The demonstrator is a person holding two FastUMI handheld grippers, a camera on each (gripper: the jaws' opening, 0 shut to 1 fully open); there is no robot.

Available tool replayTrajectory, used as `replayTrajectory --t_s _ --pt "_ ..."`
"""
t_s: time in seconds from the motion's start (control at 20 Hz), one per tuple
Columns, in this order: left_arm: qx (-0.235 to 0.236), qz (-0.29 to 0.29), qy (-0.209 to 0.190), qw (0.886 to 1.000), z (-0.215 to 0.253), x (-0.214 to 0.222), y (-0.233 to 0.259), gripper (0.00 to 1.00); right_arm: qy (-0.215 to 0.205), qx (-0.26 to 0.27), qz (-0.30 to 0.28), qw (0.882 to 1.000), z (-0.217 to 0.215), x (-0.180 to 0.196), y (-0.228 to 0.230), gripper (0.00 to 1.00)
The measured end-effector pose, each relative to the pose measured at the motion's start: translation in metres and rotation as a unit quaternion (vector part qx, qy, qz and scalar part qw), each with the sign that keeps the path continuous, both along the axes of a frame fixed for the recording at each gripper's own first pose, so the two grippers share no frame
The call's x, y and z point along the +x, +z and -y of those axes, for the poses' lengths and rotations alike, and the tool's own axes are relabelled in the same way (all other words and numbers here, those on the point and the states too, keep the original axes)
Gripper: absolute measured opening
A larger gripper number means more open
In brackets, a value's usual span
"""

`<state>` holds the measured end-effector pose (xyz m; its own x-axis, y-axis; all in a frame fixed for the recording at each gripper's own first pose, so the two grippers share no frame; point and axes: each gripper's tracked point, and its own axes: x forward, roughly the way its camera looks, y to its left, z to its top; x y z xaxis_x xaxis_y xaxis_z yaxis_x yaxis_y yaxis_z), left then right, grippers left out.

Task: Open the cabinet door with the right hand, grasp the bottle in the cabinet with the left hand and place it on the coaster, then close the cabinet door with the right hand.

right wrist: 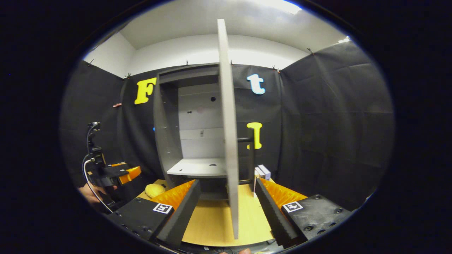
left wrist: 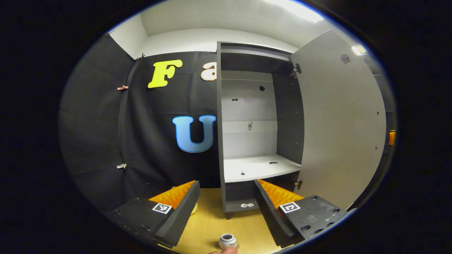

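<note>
Cabinet [left wrist: 257, 141] seen ahead of left gripper [left wrist: 226, 208], door [right wrist: 229, 141] swung open, edge-on between spread fingers of right gripper [right wrist: 226, 208]. Left gripper held wide, nothing gripped. Bottle [left wrist: 227, 241] set upright on table [left wrist: 212, 218], below left gripper fingers.

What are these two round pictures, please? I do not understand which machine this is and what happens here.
No robot here: a person holds one hand-held gripper in each hand, with a camera on each. In the left gripper view, the left hand-held gripper is open and holds nothing; below it the bottle stands on the wooden table, before the open cabinet. In the right gripper view, the right hand-held gripper is open around the edge of the cabinet door, not gripping it. A yellow object also lies on the table.
</note>
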<state>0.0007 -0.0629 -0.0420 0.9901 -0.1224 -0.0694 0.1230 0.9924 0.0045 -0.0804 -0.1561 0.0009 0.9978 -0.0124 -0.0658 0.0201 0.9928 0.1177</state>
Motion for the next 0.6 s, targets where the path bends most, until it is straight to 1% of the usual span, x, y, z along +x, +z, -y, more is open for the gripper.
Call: replayTrajectory --t_s 0.05,0.2,0.3,0.4,0.5,0.6 --pt "0.001 -0.001 -0.001 1.000 0.001 -0.001 -0.001 0.95 -0.011 0.005 0.001 1.000 0.014 0.001 0.001 0.97" --pt "0.003 0.005 -0.002 1.000 0.003 -0.005 0.002 0.94 -0.042 0.014 0.003 0.999 0.049 0.017 -0.001 0.98" --pt "0.003 0.004 0.001 1.000 0.001 -0.008 0.000 0.94 -0.064 0.007 0.002 0.998 0.072 0.030 -0.004 0.97" --pt "0.001 0.000 0.005 1.000 -0.002 -0.010 -0.002 0.95 -0.077 0.007 -0.001 0.997 0.088 0.043 -0.004 0.97" --pt "-0.001 -0.005 0.009 1.000 -0.004 -0.011 -0.006 0.94 -0.074 0.014 0.003 0.997 0.087 0.057 -0.002 0.98" --pt "-0.001 -0.008 0.011 1.000 -0.006 -0.011 -0.009 0.94 -0.059 0.014 -0.005 0.998 0.075 0.064 -0.005 0.97"
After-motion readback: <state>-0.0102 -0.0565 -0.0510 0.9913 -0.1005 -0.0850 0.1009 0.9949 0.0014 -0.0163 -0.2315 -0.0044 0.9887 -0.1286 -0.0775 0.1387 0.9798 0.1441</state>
